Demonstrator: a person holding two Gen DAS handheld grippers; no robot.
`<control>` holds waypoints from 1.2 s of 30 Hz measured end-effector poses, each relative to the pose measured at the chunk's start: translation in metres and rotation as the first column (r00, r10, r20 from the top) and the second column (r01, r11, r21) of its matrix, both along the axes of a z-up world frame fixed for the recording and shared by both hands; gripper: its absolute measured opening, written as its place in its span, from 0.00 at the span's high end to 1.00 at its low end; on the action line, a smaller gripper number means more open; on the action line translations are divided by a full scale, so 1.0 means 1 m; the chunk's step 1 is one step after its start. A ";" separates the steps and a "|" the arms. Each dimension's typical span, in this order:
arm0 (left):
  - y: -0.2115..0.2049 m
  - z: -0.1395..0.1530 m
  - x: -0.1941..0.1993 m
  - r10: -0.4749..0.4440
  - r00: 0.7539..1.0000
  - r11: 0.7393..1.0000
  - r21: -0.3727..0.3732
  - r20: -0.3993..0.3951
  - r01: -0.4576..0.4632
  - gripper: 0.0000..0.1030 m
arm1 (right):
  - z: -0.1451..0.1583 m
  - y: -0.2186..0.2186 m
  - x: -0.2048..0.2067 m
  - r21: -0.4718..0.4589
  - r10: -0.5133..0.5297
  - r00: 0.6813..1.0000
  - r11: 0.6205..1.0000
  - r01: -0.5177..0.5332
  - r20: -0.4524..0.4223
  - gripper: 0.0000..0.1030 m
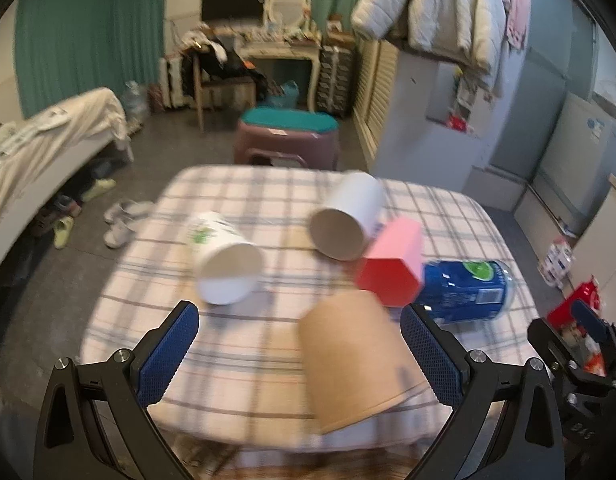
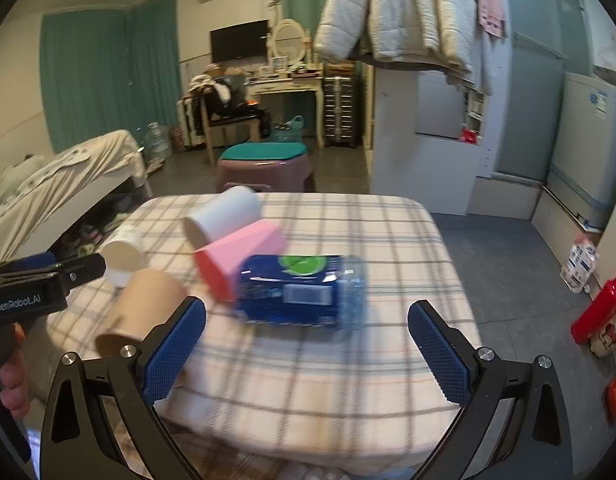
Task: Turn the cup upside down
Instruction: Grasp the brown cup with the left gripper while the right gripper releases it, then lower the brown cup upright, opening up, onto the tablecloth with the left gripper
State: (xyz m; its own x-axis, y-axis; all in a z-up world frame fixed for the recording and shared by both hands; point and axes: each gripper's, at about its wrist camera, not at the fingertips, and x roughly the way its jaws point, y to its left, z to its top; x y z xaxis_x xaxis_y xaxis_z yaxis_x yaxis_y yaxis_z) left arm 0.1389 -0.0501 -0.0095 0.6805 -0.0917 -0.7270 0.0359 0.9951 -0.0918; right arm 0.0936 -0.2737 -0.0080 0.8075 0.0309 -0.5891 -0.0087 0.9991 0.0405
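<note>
Several cups lie on their sides on a plaid-covered table (image 1: 236,360). A brown paper cup (image 1: 354,364) lies nearest, between the fingers of my open left gripper (image 1: 300,356), close to the right finger. It shows in the right wrist view (image 2: 142,308) too. A white cup with green print (image 1: 224,256), a white cup with a brown inside (image 1: 348,216) and a pink cup (image 1: 394,266) lie farther back. My right gripper (image 2: 308,352) is open and empty above the table's near part.
A blue wet-wipes pack (image 2: 304,292) lies beside the pink cup (image 2: 238,260). A purple stool with a teal top (image 1: 288,136) stands behind the table. A bed (image 1: 48,144) is at the left, cabinets at the right, red packages (image 2: 600,308) on the floor.
</note>
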 end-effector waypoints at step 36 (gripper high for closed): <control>-0.022 0.006 0.034 0.017 0.994 1.000 0.010 -0.112 -0.015 0.23 | -0.014 -0.036 0.009 0.094 0.025 0.995 0.995 -0.034 0.096 0.01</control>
State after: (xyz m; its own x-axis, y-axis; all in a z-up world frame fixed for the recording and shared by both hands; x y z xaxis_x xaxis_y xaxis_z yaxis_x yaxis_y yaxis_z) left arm 0.1728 -0.0721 -0.0030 0.5958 -0.0742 -0.7997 0.0100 0.9963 -0.0850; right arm 0.1025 -0.3097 -0.0216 0.8574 0.1079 -0.5032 -0.0463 0.9900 0.1334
